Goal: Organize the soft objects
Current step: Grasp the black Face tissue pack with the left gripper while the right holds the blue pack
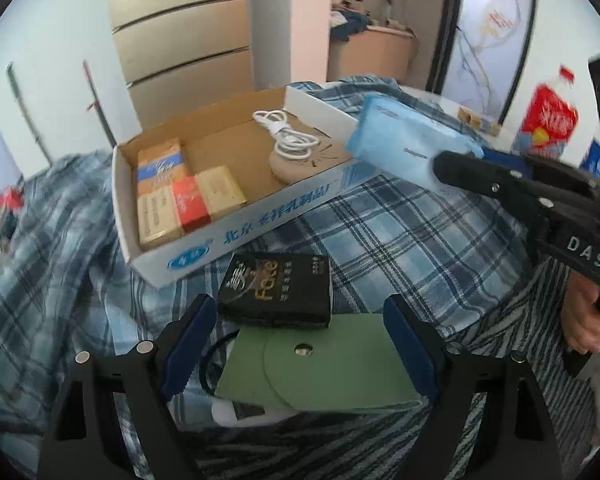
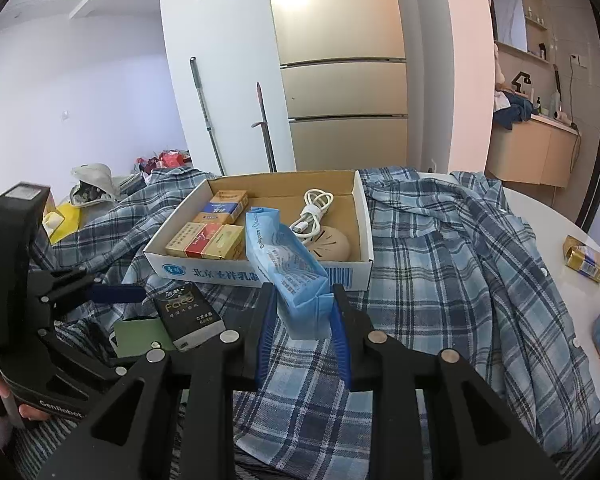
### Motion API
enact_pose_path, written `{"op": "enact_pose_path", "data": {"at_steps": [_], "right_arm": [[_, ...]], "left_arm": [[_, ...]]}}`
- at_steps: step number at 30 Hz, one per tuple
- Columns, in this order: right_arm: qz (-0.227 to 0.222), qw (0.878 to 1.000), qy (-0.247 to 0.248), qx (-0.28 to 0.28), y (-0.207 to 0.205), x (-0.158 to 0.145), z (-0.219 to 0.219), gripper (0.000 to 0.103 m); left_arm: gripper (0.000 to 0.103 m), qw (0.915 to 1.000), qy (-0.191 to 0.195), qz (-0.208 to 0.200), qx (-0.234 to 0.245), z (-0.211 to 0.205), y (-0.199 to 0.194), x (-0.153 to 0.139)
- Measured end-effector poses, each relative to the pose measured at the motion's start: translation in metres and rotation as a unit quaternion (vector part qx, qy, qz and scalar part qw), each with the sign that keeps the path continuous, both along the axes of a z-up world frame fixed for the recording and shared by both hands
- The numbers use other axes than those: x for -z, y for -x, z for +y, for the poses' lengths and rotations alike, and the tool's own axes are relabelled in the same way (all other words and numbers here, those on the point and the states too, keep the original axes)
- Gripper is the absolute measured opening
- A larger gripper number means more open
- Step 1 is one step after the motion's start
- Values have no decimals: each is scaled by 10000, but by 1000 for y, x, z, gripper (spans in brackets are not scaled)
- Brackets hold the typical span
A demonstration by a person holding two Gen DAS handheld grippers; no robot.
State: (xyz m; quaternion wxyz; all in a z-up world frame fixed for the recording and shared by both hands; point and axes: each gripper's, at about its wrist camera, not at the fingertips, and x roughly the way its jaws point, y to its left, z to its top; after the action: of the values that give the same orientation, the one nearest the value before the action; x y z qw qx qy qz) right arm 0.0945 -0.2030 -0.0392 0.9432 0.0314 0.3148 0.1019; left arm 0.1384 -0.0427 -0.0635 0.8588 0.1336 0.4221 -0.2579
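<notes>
The right tool (image 2: 303, 322) pinches one end of a soft pale-blue plastic tissue pack (image 2: 284, 264), holding it raised just short of the shallow white cardboard tray (image 2: 260, 276) ahead, probably to drop it in. The left tool (image 1: 300, 344) hangs spread above a flat green snap-flap pouch (image 1: 320, 364), with a black tissue packet (image 1: 278, 288) just beyond, seemingly the next pick on the plaid-covered bench (image 1: 400, 232).

Ahead of me stands a tall champagne-gold refrigerator with three stacked doors (image 2: 340, 76), set beside a plain white wall (image 2: 80, 92) where two long metal-handled mops (image 2: 206, 116) lean. To the right, a pale wooden counter cabinet (image 2: 532, 152) sits in a tiled side room, all in soft daylight.
</notes>
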Motion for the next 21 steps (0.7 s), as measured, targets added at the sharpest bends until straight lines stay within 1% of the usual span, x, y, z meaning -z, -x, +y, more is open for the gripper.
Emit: {"op": "enact_pose_path", "data": {"at_steps": [1,3,4,7,8,9,10,15,18,21], "right_arm": [[-8,10000,8,-3,0,0,0,26],[-14,10000,12,11,0,0,0,26],[-16,10000,1,19,0,0,-1,26],[-2,10000,-55,41,0,0,-3,26],[14,10000,-70,34,-1,1,-4,26],[27,10000,-74,25,-1,1,-4,26],[37,10000,-70,13,-1,1,-3,26],[34,10000,-22,-54,-1,2,0,26],[46,10000,-25,-52,-2,2,0,26],[78,10000,-31,-52,-2,2,-1,26]], "left_arm": [[88,9999,-113,-77,63,-4,-1,0],[88,9995,-211,-157,164,-7,-6,0],[87,9996,-190,-113,182,-7,-10,0],[87,9996,-89,243,138,-3,-23,8],[86,9995,-64,296,128,-2,-25,11],[79,9992,1,378,149,0,-27,13],[75,9989,49,437,138,2,-29,14],[75,9981,254,564,65,8,-32,15],[75,9981,150,593,96,5,-31,17],[75,9981,-120,590,122,-4,-31,22]]}}
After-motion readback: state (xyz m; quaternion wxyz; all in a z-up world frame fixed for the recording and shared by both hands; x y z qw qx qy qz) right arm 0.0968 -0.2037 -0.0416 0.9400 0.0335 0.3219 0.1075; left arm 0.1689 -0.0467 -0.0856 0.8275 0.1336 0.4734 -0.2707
